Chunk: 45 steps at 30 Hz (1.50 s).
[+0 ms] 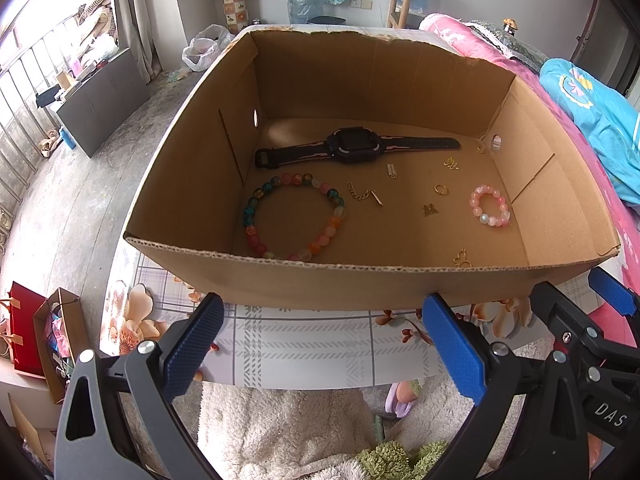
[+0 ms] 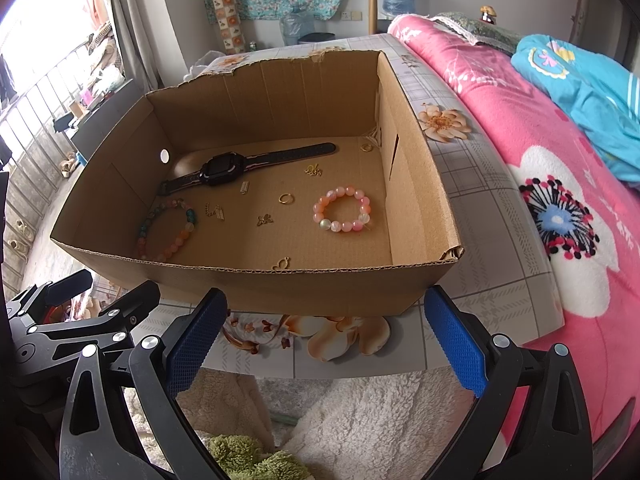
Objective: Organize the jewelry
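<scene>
box: open-top corrugated cardboard box (image 1: 328, 284), raw fluted edges, torn back rim, round punch holes in the side walls, sitting on a glossy table (image 1: 300, 344) printed with plaid and flowers
watch: chunky black smartwatch (image 1: 354, 146) with pink-striped rubbery strap, laid flat near the back wall
big bracelet: ring of round glassy beads (image 1: 294, 216), mixed teal, orange, pink and frosted white, front-left on the box floor
small bracelet: tight loop of smooth pink and pearly beads (image 2: 343, 209), right side of the floor
gold bits: thin chain piece with a bar (image 1: 366, 196), plain little ring (image 1: 441, 189), butterfly-shaped charms (image 1: 430, 210), all scattered loose between the two bracelets; another outline butterfly (image 1: 462, 258) right by the front wall
left gripper (image 1: 326, 344): spread wide, empty, blue knurled pads on black plastic arms, low in front of the box's front wall
right gripper (image 2: 326, 344): same deal, wide apart, nothing between the pads
surroundings: fuzzy cream fleece (image 2: 360, 412) below the table edge, pink floral blanket (image 2: 540, 160) off to the right
</scene>
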Motion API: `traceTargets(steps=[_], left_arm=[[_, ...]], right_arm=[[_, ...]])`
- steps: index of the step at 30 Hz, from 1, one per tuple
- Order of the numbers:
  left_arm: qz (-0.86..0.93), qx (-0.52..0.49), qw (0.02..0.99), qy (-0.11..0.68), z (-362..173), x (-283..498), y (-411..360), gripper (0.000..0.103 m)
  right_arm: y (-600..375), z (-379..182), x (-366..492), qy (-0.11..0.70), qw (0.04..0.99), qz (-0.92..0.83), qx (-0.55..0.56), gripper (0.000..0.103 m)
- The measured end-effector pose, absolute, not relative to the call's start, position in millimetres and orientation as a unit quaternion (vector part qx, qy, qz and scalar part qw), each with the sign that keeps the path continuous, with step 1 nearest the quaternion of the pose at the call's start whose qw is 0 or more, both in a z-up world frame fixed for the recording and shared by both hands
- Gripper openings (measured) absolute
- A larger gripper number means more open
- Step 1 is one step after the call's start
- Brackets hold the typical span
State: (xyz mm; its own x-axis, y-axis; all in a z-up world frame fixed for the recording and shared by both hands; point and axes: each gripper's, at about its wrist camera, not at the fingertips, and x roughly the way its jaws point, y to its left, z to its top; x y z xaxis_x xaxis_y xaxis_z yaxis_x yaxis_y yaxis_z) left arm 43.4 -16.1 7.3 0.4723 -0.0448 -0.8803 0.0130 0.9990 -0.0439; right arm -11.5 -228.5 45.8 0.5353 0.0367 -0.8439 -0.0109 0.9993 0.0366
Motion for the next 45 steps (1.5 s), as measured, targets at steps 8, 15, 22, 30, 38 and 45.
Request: traceTargets(steps=[8,15,22,30,38,45], left_arm=[[-0.016,-0.016,0.858,0.514,6.5,43.1,-16.8,0.097],[-0.016,-0.016,0.858,0.514,6.6,43.1,-16.6,0.097],[-0.015,-0.017,0.857,0.514,6.3,42.6,-16.1,0.098],[-0.016,-0.017,0.857,0.514,6.3,42.8,-15.8,0.098],[-0.015,-0.017,0.857,0.514,6.5,42.6,-15.4,0.097],[-0.010,-0.016,0.860,0.510,8.0,40.8,-16.3,0.097]], right_arm=[[-228.2,46.1,-10.9,0.482,0.876,0.015,0.014,0.095],[-226.5,46.4,-10.7,0.482,0.876,0.014,0.013,0.095],[-225.9,46.3,-11.2,0.482,0.876,0.015,0.013,0.095],[-227.5,46.6,-11.4,0.482,0.876,0.016,0.011,0.095],[-226.5,46.3,-11.5,0.482,0.876,0.016,0.011,0.095],[-227.8,46.2,-12.4,0.482,0.876,0.018,0.009,0.095]])
